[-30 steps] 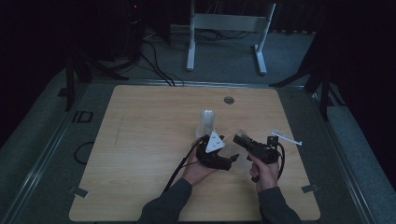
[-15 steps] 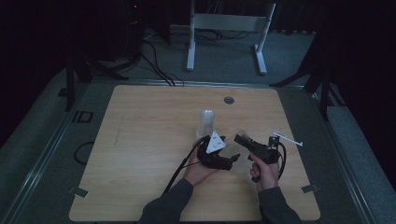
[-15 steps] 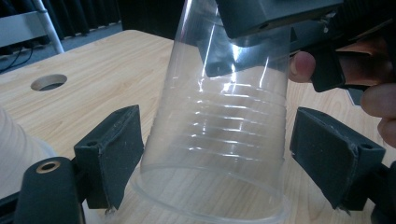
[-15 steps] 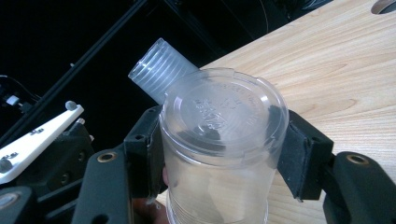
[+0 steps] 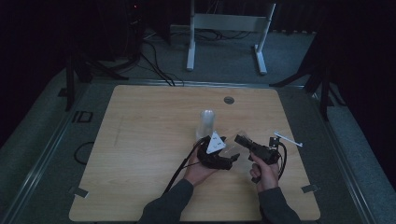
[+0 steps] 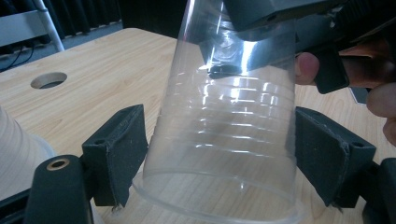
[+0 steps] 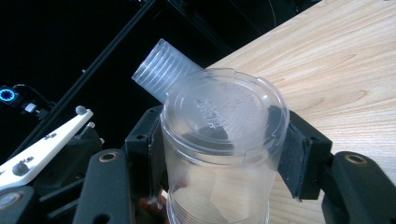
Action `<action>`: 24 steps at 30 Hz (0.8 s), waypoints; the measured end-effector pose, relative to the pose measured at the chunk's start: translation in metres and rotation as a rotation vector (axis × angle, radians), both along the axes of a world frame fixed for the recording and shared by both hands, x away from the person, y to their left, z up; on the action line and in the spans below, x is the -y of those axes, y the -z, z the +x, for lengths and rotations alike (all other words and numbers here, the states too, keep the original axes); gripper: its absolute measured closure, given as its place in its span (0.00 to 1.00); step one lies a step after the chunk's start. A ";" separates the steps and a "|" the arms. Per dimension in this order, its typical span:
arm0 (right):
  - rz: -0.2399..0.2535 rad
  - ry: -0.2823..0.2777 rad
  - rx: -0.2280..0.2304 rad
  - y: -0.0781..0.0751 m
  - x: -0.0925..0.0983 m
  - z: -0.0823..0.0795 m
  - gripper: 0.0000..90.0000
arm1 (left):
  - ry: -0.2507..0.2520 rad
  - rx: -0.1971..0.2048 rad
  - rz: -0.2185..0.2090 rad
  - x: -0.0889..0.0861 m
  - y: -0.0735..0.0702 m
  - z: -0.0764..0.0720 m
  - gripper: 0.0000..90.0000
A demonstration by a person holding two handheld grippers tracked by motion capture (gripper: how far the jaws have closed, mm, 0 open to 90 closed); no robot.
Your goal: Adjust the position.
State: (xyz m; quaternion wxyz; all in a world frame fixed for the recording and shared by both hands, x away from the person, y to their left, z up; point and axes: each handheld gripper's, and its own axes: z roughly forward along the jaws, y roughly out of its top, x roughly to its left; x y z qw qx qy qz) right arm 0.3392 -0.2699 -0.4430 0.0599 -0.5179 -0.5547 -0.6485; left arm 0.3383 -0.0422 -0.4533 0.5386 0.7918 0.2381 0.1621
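We stand over a pale wooden table (image 5: pixel 140 154) in a dark room, a hand-held gripper in each hand, and we take the stack of upturned clear cups (image 5: pixel 206 122) near the table's middle as our landmark. Just in front of that stack, on our side of it, both tools meet around one clear plastic cup (image 6: pixel 229 135).

The right gripper (image 7: pixel 219 154) is clamped on the cup's upper part, its black pads pressed against the ribbed wall just under the flat, embossed base, which faces up. It likely holds the cup there so the lower part stays free for the other tool. The cup stands mouth down, its rim at or just above the wood; we cannot tell whether it touches.

The left gripper (image 6: pixel 219 154) brackets the wider, lower part of the same cup. Its jaws have just been closing, yet its pads sit just beside the wall on each side without pressing it, so it is not gripping. We judge this to be a handover, or a two-handed steadying, caught midway.

In the high view the left gripper (image 5: pixel 223 157) and right gripper (image 5: pixel 239 140) lie close together in front of the stack, with a round cable hole (image 5: pixel 229 100) beyond it
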 end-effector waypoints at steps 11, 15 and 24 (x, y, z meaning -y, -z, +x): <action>-0.001 -0.008 0.003 0.000 0.000 0.000 0.45 | 0.003 -0.012 0.017 0.002 0.002 0.000 0.26; -0.001 -0.009 0.003 0.000 0.001 0.000 0.44 | 0.008 -0.012 0.021 0.002 0.002 0.000 0.27; -0.022 -0.013 0.007 -0.001 0.000 0.000 0.39 | 0.029 -0.010 0.025 0.003 0.002 -0.002 0.31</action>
